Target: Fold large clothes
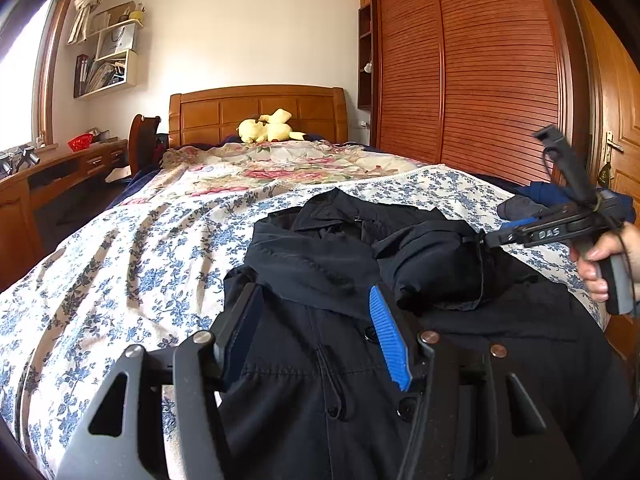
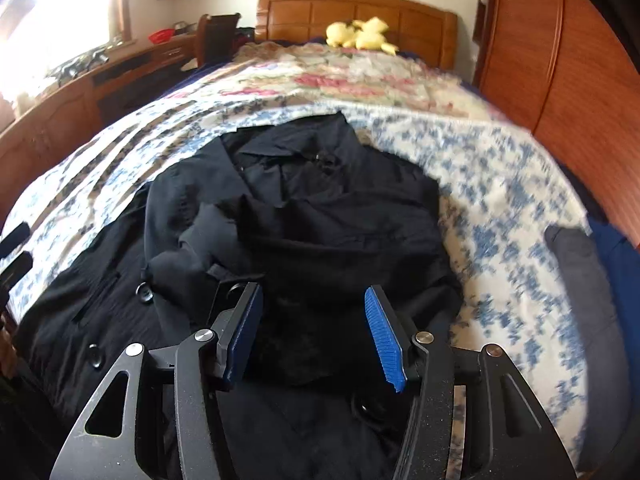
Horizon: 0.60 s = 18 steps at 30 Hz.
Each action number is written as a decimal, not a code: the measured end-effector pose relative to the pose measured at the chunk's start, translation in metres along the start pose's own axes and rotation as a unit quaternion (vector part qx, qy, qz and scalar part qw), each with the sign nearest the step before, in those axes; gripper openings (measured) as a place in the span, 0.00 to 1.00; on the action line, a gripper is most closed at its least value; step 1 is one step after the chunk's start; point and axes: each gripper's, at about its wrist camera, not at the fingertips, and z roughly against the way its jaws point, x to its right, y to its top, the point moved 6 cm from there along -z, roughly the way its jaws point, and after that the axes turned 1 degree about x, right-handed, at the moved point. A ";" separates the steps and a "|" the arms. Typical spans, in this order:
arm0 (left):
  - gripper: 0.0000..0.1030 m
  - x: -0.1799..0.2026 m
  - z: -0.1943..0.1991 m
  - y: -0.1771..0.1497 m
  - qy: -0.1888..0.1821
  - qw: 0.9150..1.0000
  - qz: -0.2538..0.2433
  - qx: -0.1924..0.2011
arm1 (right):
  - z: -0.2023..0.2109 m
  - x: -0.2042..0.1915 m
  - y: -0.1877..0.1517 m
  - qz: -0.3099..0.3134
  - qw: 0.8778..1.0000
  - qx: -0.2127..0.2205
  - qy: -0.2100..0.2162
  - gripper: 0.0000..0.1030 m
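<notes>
Both grippers are spread wide and hold nothing. Left gripper hangs just over the black coat, above its buttoned front. Right gripper hangs over the coat too, with a bunched sleeve just ahead to its left. Coat lies on the flowery bed, collar far from the grippers. I think the sleeve needs folding in next. Grab its cuff, pull it flat across the chest, and smooth the lumps first.
</notes>
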 end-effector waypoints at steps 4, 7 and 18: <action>0.53 -0.002 0.001 -0.002 0.001 1.000 0.002 -0.003 | -0.030 0.003 -0.015 -0.037 0.998 -0.046 0.034 0.53; 0.53 -0.004 0.001 -0.002 0.001 1.000 0.004 -0.003 | -0.046 -0.001 -0.023 -0.034 0.997 -0.068 0.033 0.53; 0.53 -0.011 0.004 0.003 0.007 1.000 -0.001 0.000 | -0.010 -0.052 0.002 0.024 0.994 -0.018 0.103 0.02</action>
